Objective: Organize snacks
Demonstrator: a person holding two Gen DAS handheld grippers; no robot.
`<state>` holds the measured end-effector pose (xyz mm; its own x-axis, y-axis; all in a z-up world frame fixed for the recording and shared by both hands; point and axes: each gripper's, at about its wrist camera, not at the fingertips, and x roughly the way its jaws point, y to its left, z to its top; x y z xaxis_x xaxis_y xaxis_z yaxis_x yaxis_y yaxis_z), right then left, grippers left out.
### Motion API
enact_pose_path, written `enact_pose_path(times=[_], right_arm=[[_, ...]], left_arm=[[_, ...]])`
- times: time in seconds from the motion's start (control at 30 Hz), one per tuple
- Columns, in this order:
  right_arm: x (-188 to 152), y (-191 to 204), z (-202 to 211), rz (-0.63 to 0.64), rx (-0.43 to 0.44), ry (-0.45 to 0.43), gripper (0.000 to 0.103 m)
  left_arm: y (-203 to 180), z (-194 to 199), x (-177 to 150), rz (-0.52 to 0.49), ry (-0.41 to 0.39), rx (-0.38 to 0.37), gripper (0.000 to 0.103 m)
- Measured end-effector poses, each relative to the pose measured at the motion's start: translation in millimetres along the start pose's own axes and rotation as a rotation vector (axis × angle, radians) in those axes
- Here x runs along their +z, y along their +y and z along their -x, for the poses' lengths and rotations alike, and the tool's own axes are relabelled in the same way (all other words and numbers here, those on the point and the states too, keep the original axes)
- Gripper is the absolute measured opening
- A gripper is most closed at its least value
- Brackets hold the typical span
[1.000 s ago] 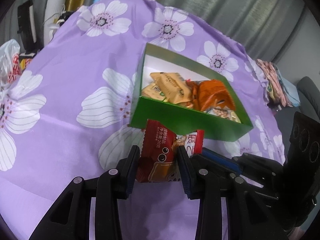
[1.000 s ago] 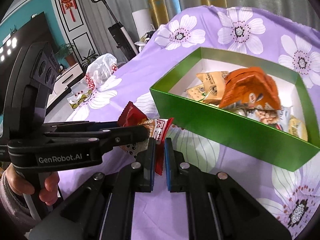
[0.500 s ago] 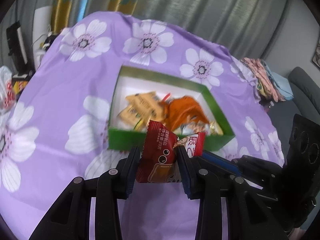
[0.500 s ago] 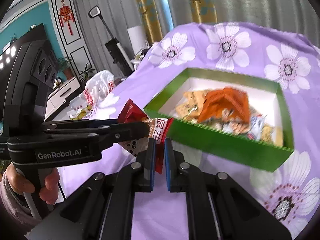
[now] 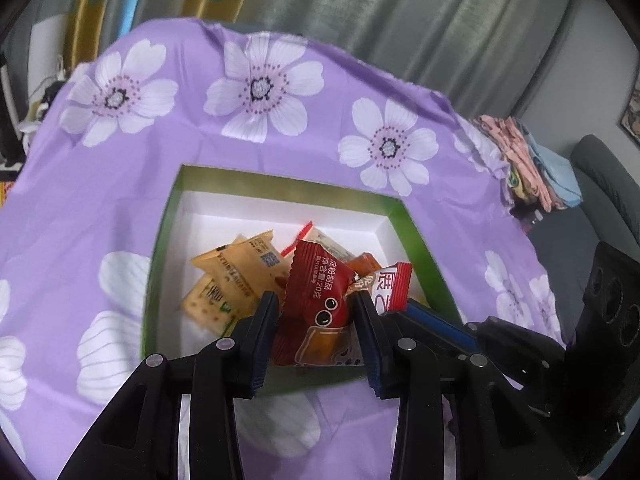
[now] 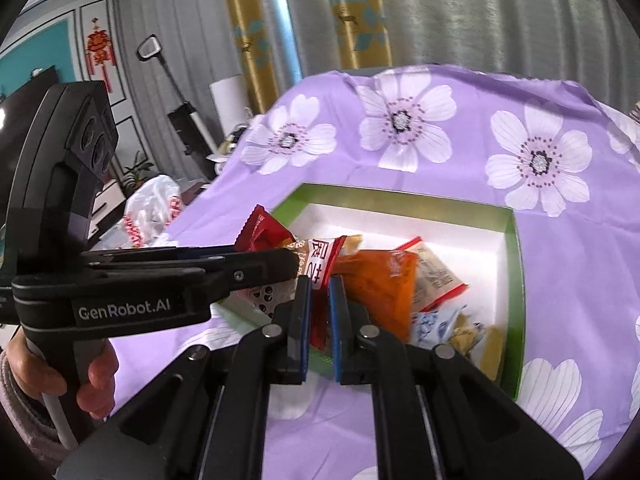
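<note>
In the left wrist view my left gripper point(image 5: 315, 304) is shut on a dark red snack packet point(image 5: 316, 280) with cartoon eyes. It hangs over the near part of the green box point(image 5: 160, 260). Just to its right my right gripper point(image 5: 432, 316) pinches a second packet with a red and white end point(image 5: 394, 286). The right wrist view shows that gripper point(image 6: 319, 286) shut on this packet point(image 6: 320, 256) above the box's near left corner. The left gripper's fingers point(image 6: 276, 260) cross from the left. The box point(image 6: 516, 264) holds tan cracker packets point(image 5: 236, 268) and an orange packet point(image 6: 376, 276).
A purple cloth with white flowers point(image 5: 256, 88) covers the table. Folded clothes point(image 5: 528, 160) lie at its far right edge, next to a grey sofa point(image 5: 600, 176). Off the table's left side are a white plastic bag point(image 6: 152, 208) and a stick vacuum point(image 6: 180, 100). A hand point(image 6: 96, 376) grips the left handle.
Both grippers have moved forward and up with their packets, from in front of the box's near wall to above its inside. Neither grip has changed.
</note>
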<state>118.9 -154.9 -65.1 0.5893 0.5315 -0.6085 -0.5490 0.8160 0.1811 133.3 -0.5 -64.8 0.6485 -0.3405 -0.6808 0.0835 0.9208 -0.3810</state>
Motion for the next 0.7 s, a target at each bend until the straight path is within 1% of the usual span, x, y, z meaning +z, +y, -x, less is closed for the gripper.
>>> enact_pose_path(times=[0.23,0.3,0.4,0.43,0.47,0.5,0.53,0.57,0.7], right_arm=[[7,-15,-18,-0.014,-0.046,0.031,0.015],[7,-16,-22,-0.016,-0.061,0.048,0.017],[7,-15,-24,-0.003,-0.088,0.068,0.021],[8,-15,-23,-0.001,-0.092,0.070,0.023],[9,-16,-20,0.000,-0.096,0.067,0.030],[10,-16,-15,0.004,-0.102,0.062,0.036],[11,-16,-11,0.007,-0.107,0.057,0.038],[12,-15,-7,0.011,-0.111,0.053,0.041],[17,-12,15,0.030,-0.127,0.034,0.047]], left_arm=[[0,-15,8,0.001,0.024,0.019,0.040],[-2,-18,7,-0.009,0.042,0.053,0.040],[-5,-16,7,-0.023,0.047,0.089,0.041],[-7,-13,8,-0.030,0.043,0.104,0.045],[-10,-8,8,-0.039,0.036,0.115,0.049],[-13,-2,9,-0.050,0.025,0.126,0.062],[-15,3,9,-0.059,0.017,0.136,0.073],[-20,11,8,-0.072,0.002,0.144,0.075],[-30,31,9,-0.096,-0.026,0.169,0.076]])
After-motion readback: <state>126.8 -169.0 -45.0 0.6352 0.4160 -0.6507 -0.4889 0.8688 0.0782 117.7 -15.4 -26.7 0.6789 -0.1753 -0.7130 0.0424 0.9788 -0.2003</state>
